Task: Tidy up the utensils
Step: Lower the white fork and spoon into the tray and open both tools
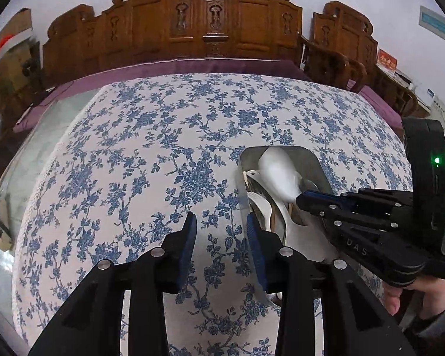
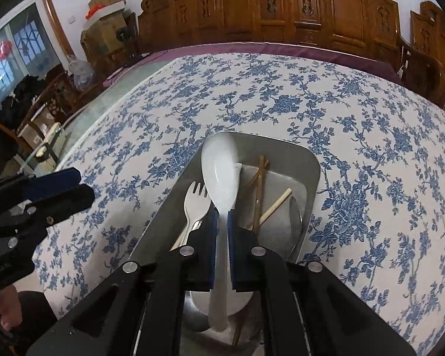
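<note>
My right gripper (image 2: pixel 222 222) is shut on the handle of a white rice paddle (image 2: pixel 221 169) and holds it over a metal tray (image 2: pixel 308 160). The tray holds a white plastic fork (image 2: pixel 196 204), wooden chopsticks (image 2: pixel 258 190), a pale stick (image 2: pixel 276 206) and a metal spoon (image 2: pixel 293 216). In the left wrist view the tray (image 1: pixel 317 163) lies right of centre, with the paddle (image 1: pixel 277 175) blurred above it and the right gripper (image 1: pixel 304 200) coming in from the right. My left gripper (image 1: pixel 221 225) is open and empty, just left of the tray's near rim.
The table wears a blue floral cloth (image 1: pixel 163 148). A carved wooden bench (image 1: pixel 210 23) with a purple cushion (image 1: pixel 192 66) runs along the far side. Cardboard boxes (image 2: pixel 106 17) stand at the back left. A bare glass table edge (image 1: pixel 3 201) shows at the left.
</note>
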Demonstrator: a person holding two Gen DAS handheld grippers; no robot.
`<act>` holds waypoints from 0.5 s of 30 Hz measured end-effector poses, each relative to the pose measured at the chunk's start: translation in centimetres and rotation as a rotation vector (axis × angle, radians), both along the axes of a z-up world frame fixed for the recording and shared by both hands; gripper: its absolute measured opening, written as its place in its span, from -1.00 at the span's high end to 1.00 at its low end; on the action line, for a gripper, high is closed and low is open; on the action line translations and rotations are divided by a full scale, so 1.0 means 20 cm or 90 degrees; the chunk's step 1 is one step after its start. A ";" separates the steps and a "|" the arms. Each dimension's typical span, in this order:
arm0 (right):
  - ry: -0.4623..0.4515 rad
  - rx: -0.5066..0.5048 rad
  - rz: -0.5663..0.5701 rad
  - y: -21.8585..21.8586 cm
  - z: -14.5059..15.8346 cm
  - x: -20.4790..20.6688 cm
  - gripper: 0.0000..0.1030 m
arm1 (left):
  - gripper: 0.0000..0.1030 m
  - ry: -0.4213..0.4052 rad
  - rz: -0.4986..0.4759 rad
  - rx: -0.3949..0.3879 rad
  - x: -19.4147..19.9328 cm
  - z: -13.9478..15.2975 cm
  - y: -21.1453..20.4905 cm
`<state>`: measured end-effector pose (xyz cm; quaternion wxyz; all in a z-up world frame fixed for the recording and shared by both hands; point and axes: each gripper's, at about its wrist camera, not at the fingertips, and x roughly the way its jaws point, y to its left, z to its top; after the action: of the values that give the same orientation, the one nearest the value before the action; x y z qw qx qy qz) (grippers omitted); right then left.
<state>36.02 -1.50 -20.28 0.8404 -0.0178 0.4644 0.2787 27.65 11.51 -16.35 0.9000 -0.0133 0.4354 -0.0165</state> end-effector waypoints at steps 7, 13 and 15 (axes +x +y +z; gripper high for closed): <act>-0.008 -0.002 -0.006 -0.03 0.00 -0.02 0.82 | 0.35 -0.001 0.003 -0.001 0.00 -0.01 0.00; -0.065 -0.009 -0.041 -0.11 0.09 -0.08 -0.36 | -0.10 -0.016 0.008 0.000 -0.01 -0.01 0.00; -0.077 -0.010 -0.048 -0.14 0.11 -0.10 -0.52 | -0.28 -0.021 0.009 -0.001 -0.02 0.00 -0.01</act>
<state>34.08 -4.28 -18.00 0.8766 -0.0238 0.4156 0.2413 27.26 11.33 -16.39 0.9072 -0.0168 0.4202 -0.0103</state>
